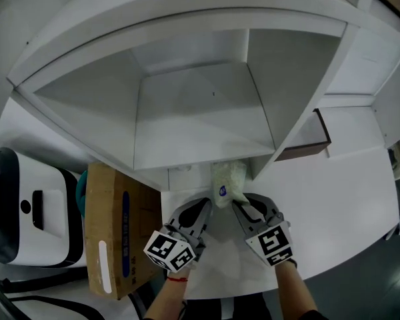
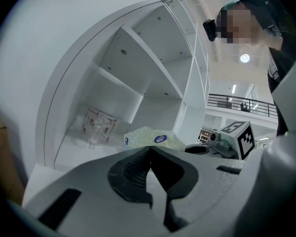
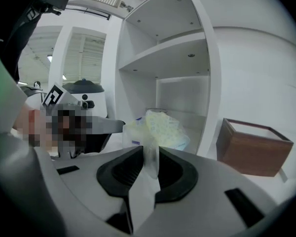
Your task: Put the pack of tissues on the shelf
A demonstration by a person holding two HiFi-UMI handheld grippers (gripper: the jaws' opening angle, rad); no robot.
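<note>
around: clear glass (image 2: 97, 126) near pack of tissues (image 1: 228, 179); white shelf (image 1: 200, 119); brown wooden box (image 3: 251, 149)
right gripper (image 3: 149, 154): pinching crinkly plastic wrapper
left gripper (image 2: 149, 152): clenched; empty

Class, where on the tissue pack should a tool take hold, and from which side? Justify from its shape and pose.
Take the flat wrap flap at the near end of the pack, coming from the front, opposite the shelf. The body is soft and bulky. The thin flap points outward and fits narrow jaws, as the right tool shows.

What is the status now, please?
Right gripper shut on pack, by its wrapper. Left gripper shut, empty. Pack at lower opening of shelf. Glass inside, beside it.
</note>
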